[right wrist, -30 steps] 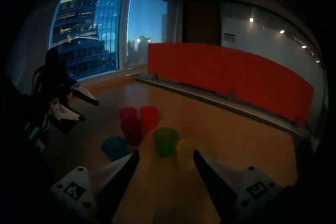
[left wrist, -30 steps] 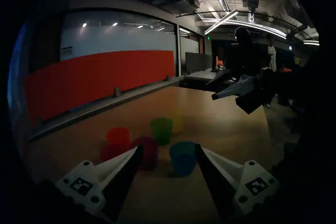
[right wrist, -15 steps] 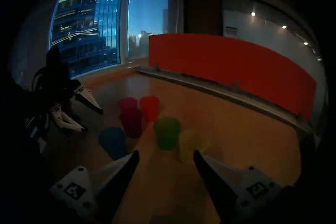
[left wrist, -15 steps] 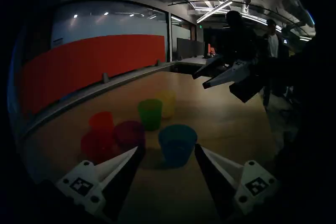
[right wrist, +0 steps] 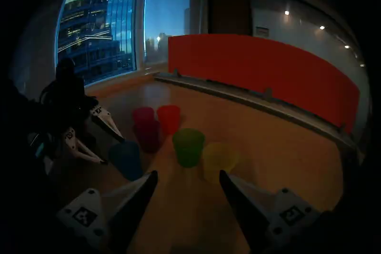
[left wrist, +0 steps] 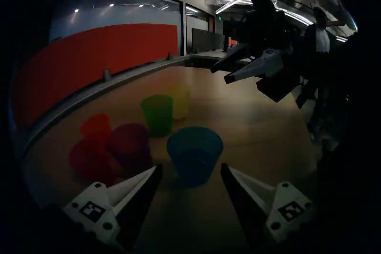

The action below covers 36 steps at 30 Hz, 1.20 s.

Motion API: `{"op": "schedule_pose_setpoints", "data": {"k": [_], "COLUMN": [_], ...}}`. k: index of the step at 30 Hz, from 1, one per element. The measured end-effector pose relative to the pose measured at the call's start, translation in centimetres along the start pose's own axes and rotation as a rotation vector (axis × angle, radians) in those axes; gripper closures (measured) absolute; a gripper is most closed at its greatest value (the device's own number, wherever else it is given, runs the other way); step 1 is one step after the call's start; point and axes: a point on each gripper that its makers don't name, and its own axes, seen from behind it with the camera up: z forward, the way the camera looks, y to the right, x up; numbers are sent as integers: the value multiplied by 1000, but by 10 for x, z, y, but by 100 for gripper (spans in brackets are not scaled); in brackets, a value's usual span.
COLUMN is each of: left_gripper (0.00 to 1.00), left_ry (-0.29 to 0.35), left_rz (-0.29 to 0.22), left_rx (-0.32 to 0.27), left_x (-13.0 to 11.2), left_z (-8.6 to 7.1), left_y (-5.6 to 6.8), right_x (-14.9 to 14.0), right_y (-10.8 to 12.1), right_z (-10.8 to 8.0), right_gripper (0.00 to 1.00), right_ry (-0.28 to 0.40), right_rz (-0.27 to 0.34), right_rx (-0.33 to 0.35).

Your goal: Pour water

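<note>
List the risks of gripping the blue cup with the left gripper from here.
The purple cup stands close beside the blue cup; the open left gripper's finger could knock it into the red cups behind it. Dim light hides whether the blue cup holds water; a hard squeeze might spill it.

Purple cup (left wrist: pixel 129 145) crowds the blue cup (left wrist: pixel 194 156) on the left; bare table (left wrist: pixel 266 130) lies open rightward

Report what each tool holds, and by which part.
Nothing is held. The left tool is open, with the blue cup just ahead, ungripped; the right tool is open too.
</note>
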Motion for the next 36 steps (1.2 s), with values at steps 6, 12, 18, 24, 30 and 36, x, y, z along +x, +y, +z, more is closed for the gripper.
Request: {"op": "schedule_pose_setpoints", "data": {"k": [6,12,18,24,30,36], "left_gripper": [10,9,9,9,9,11], "left_ry": [-11,-32,-49,-53,-67,-75], "left_rz": [-5,13,40,46,60,67], "left_rx": [-20,-30,-41,-53,-51,-50], "left_x": [2,3,6,13,14,14], "left_z": [12,20,28,36,41,44], "left_y": [0,0,2,3,3,4], "right_x": [-2,-3,-2,-1,-2,-2], "right_y": [2,5,9,12,13,14], "right_z": [0,1,2,3,2,2], "right_gripper": [1,1,2,2,2,2], "right_ry": [-4,-7,-7,-1,0,3], "right_rz": [3,7,8,11,12,18], "right_rx": [-1,-2,-5,-4,-3,-3]}}
